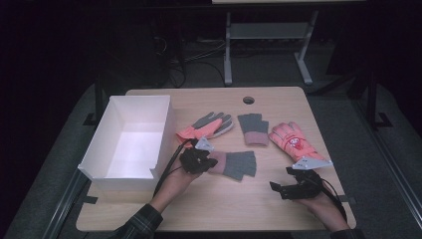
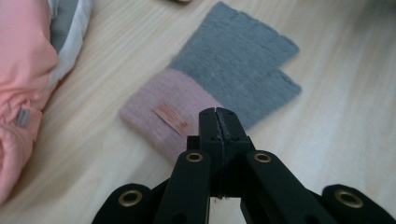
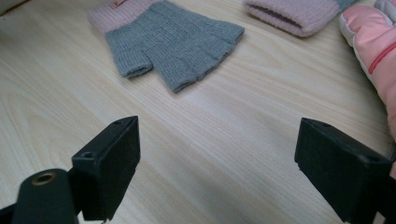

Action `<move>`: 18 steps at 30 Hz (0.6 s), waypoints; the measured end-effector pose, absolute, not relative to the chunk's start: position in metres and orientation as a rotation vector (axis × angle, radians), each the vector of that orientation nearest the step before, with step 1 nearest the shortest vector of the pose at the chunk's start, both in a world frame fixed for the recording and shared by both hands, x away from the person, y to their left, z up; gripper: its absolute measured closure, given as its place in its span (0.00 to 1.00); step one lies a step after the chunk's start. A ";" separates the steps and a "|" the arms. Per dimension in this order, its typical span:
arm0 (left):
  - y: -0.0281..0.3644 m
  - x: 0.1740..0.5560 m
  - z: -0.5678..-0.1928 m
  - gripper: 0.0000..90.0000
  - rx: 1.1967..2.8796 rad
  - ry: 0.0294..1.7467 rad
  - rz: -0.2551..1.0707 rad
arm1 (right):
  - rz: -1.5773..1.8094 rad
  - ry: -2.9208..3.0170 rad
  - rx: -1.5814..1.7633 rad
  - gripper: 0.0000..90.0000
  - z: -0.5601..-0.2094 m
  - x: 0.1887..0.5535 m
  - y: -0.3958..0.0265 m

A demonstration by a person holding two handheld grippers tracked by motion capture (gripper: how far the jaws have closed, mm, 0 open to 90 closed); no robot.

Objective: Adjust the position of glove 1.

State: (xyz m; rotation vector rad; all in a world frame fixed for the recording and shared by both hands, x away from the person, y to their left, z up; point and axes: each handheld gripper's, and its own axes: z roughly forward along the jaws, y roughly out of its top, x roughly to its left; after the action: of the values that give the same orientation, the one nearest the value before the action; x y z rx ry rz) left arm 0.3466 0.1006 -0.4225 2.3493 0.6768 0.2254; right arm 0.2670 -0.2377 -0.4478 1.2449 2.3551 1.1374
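A grey fingerless glove (image 1: 239, 165) with a pink cuff lies flat in the middle of the wooden table (image 1: 224, 209). My left gripper (image 1: 211, 162) is at its cuff end. In the left gripper view the jaws of the left gripper (image 2: 217, 114) are pressed together at the edge of the pink cuff of the glove (image 2: 224, 70). My right gripper (image 1: 282, 178) rests low near the front right, apart from every glove. Its jaws stand wide in the right gripper view, where the right gripper (image 3: 217, 140) has bare wood between its pads and the glove (image 3: 173, 42) lies farther off.
A white open box (image 1: 139, 99) stands at the table's left. Behind the held glove lie a pink and grey padded glove (image 1: 206, 127), a second fingerless glove (image 1: 253, 128) and a pink padded glove (image 1: 293, 142). A cable hole (image 1: 248, 100) is near the far edge.
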 end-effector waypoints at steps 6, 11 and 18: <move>0.090 0.366 -0.428 0.99 2.349 0.722 0.239 | 1.136 2.354 1.247 0.16 -0.449 0.268 -0.238; 0.087 0.383 -0.431 0.99 2.349 0.755 0.256 | 1.136 2.349 1.237 0.16 -0.448 0.268 -0.238; 0.078 0.402 -0.440 0.99 2.373 0.767 0.289 | 1.131 2.348 1.259 0.16 -0.449 0.268 -0.238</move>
State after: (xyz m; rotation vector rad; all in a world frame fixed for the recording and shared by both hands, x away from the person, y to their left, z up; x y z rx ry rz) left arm 0.4024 0.0780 -0.4400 2.3734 0.7670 0.2891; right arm 0.2683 -0.2381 -0.4490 1.2590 2.3478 1.1306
